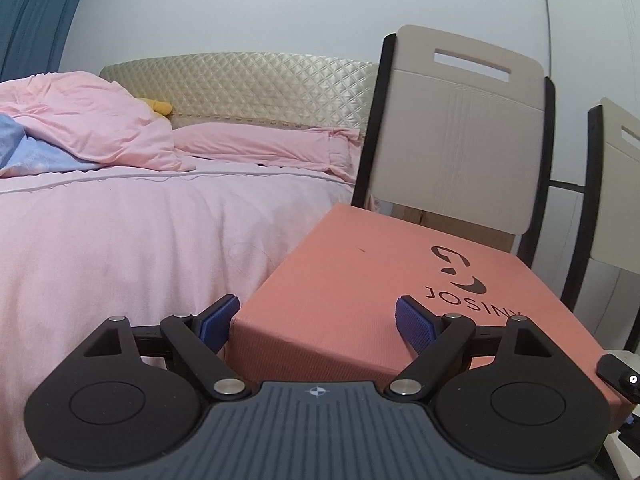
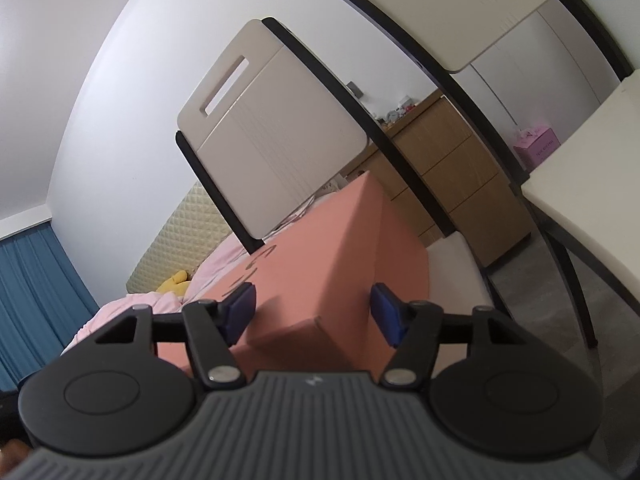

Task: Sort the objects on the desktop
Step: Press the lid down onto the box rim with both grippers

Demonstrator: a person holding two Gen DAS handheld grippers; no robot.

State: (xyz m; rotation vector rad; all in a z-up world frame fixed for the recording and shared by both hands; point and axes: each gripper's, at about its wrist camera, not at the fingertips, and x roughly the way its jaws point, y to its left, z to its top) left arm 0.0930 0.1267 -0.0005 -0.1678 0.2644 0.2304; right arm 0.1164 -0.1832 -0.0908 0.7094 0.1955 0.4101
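Beside pink bed [image 1: 140, 240], salmon box [image 1: 360, 280], black logo, both hand-held grippers spread.

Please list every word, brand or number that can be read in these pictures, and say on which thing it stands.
"JOSINY": black print under a curved black logo, on the lid of the salmon-pink cardboard box.
Dark lettering on the small pink carton in the right wrist view: too small to read.
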